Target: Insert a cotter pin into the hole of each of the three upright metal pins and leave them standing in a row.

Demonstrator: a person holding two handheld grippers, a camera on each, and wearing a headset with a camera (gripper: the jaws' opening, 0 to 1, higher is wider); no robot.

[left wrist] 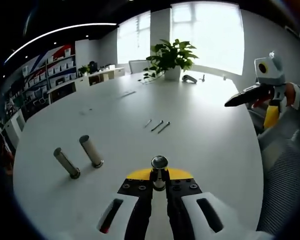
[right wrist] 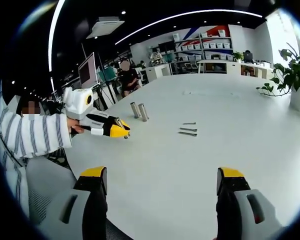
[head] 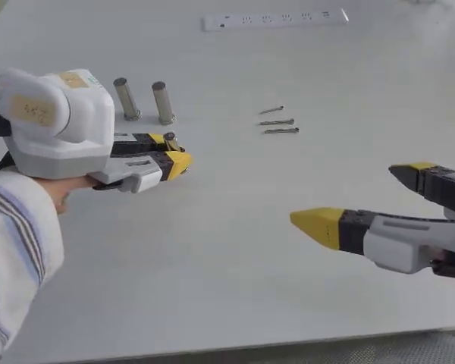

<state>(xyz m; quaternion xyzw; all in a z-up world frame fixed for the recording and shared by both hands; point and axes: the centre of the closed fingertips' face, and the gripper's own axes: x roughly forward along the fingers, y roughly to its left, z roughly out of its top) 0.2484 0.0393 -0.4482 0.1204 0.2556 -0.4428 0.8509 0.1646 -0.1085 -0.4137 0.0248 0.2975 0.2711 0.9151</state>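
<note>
A white tabletop (head: 227,258) is seen in an open office, with a power strip (head: 277,19) laid along its far edge. Near the left edge, one metal pin (left wrist: 159,167) is gripped upright in the clenched jaws of the left gripper (head: 176,152). Two more metal pins (head: 127,99) are stood side by side just beyond it. Three cotter pins (head: 279,121) are laid together toward the middle. The right gripper (head: 349,196) is held near the right edge, jaws spread wide.
</note>
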